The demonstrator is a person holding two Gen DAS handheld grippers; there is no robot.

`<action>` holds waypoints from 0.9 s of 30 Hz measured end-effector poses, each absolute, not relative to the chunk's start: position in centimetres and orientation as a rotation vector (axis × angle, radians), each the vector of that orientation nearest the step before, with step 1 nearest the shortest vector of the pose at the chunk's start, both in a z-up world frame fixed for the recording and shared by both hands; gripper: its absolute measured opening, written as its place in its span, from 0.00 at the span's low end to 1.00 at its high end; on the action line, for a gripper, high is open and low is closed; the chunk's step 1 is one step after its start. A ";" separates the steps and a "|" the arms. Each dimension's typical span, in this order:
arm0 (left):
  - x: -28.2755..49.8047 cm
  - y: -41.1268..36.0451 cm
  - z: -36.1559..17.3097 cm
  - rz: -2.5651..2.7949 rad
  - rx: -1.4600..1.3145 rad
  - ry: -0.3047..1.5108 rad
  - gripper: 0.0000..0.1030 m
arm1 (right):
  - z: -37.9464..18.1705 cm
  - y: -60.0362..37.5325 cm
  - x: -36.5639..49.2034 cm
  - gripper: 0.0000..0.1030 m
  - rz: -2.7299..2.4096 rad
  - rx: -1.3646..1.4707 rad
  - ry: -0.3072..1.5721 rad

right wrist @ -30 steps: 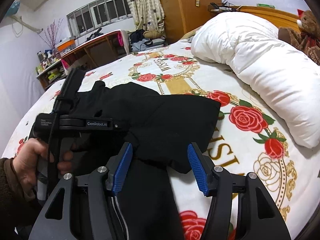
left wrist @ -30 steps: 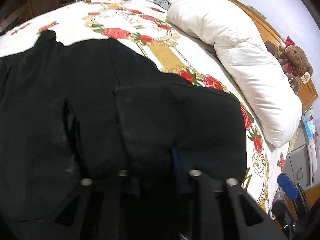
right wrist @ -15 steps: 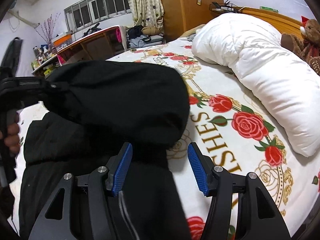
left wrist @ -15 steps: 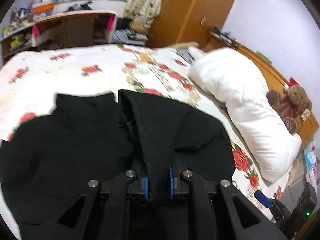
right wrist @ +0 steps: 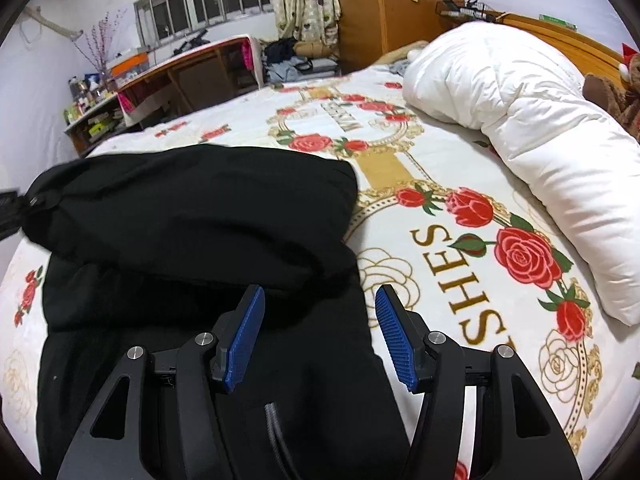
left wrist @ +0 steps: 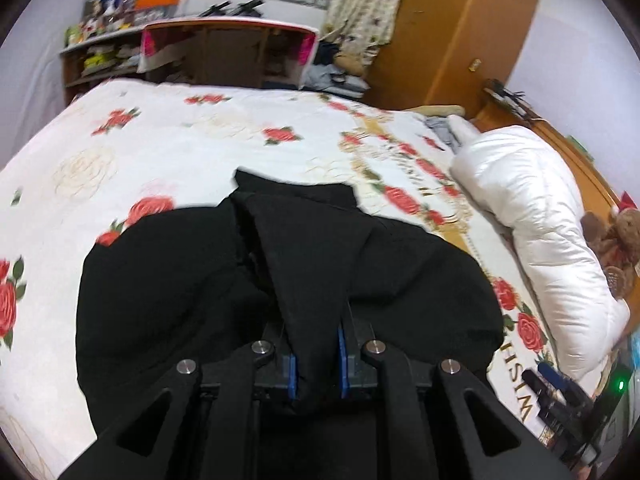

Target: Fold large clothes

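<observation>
While your left claw [left wrist: 316,364] pinched a lifted fold of the black garment [right wrist: 192,216] over the bed [right wrist: 440,280], your right claw [right wrist: 320,336] hung half-open, empty; folding had barely begun.

The bed [right wrist: 420,168] lies bare between the black garment [right wrist: 192,216] and the white quilt [right wrist: 520,120], leaving room for the tongs to pass. The quilt and teddy bear [left wrist: 616,240] block the headboard side; a desk [left wrist: 224,52] stands beyond the far edge.
</observation>
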State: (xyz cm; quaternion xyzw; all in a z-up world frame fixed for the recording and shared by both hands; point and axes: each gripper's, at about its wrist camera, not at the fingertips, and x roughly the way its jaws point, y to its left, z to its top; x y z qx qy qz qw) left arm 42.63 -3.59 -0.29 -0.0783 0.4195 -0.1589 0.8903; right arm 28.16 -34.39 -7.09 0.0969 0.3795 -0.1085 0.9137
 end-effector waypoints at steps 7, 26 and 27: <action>42.8 -0.8 -5.9 -0.177 -0.151 0.946 0.15 | -8.4 -37.3 30.0 0.57 -0.245 0.247 0.802; 42.0 -5.0 -8.9 -0.203 0.007 0.975 0.22 | -11.0 -37.0 35.7 0.57 -0.106 0.264 0.817; 41.9 -5.5 -8.9 -0.216 0.029 0.971 0.23 | -11.5 -37.0 36.5 0.57 -0.112 0.245 0.852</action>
